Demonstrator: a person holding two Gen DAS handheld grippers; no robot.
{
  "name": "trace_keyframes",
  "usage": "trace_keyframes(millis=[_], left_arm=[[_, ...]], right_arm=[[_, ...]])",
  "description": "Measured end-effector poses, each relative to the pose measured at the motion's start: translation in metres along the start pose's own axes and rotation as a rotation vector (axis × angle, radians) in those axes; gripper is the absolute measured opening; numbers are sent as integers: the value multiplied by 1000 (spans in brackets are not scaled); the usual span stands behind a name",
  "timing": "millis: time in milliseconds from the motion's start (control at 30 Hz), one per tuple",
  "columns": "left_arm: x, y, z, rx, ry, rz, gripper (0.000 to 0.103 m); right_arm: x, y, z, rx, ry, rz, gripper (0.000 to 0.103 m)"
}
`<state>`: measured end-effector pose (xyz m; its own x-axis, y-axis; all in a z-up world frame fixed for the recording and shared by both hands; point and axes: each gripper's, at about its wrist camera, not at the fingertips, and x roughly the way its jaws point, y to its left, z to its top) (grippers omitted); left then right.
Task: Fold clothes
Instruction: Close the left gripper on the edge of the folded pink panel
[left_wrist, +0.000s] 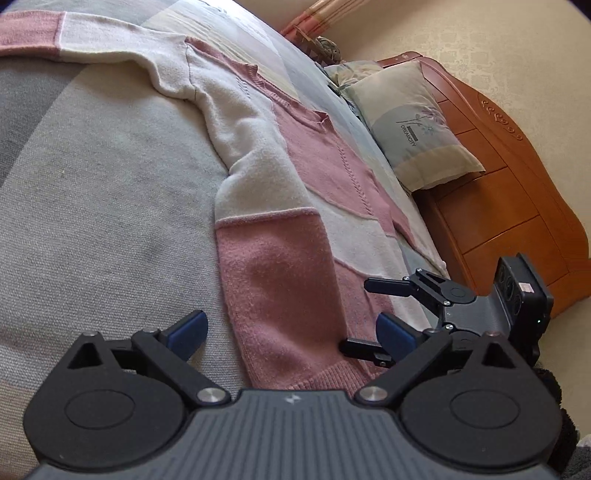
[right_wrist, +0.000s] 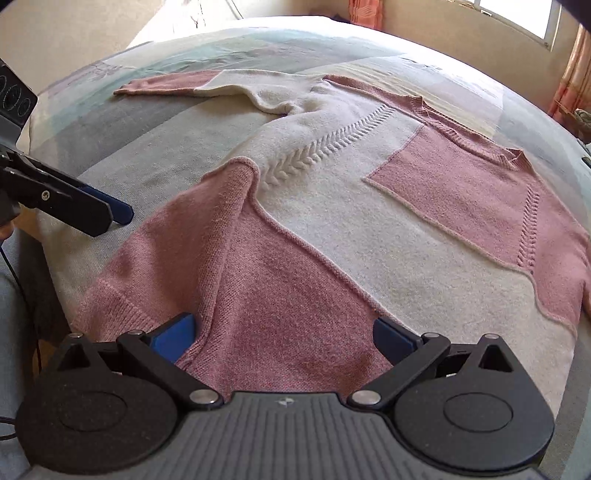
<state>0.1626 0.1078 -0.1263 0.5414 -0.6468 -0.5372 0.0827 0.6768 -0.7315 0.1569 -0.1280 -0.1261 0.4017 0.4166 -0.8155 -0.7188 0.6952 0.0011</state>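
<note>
A pink and cream knitted sweater (right_wrist: 332, 206) lies spread flat on the bed, front up, with one sleeve (right_wrist: 166, 85) stretched out to the far left. Its pink lower part with the ribbed hem (left_wrist: 280, 288) is nearest me. My left gripper (left_wrist: 291, 332) is open, its blue-padded fingers standing either side of the pink hem corner without clamping it. My right gripper (right_wrist: 284, 336) is open too, straddling the pink fabric near the hem. In the left wrist view the right gripper (left_wrist: 365, 317) sits just right of the hem. The left gripper (right_wrist: 92, 210) shows at the left in the right wrist view.
The bed cover (left_wrist: 92, 184) is grey and pale patchwork. A floral pillow (left_wrist: 417, 125) leans on the wooden headboard (left_wrist: 517, 184) at the right. A window (right_wrist: 517, 14) and an orange curtain (right_wrist: 576, 74) are beyond the bed. The mattress edge runs close under both grippers.
</note>
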Motion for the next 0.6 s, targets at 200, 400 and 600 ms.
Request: trace_keyframes(millis=[200,400,600], left_arm=[[19,6,16,-32,-22,-46,98],[21,2,12,-30,-22,-70,100],[21,2,5,-43,-4,-112,100]], right_arm=[[0,-4,-9,38,-43,17,103],[-4,-1,-14,44,-66,3,103],[-23,12,-30,10,-103,-56,103]])
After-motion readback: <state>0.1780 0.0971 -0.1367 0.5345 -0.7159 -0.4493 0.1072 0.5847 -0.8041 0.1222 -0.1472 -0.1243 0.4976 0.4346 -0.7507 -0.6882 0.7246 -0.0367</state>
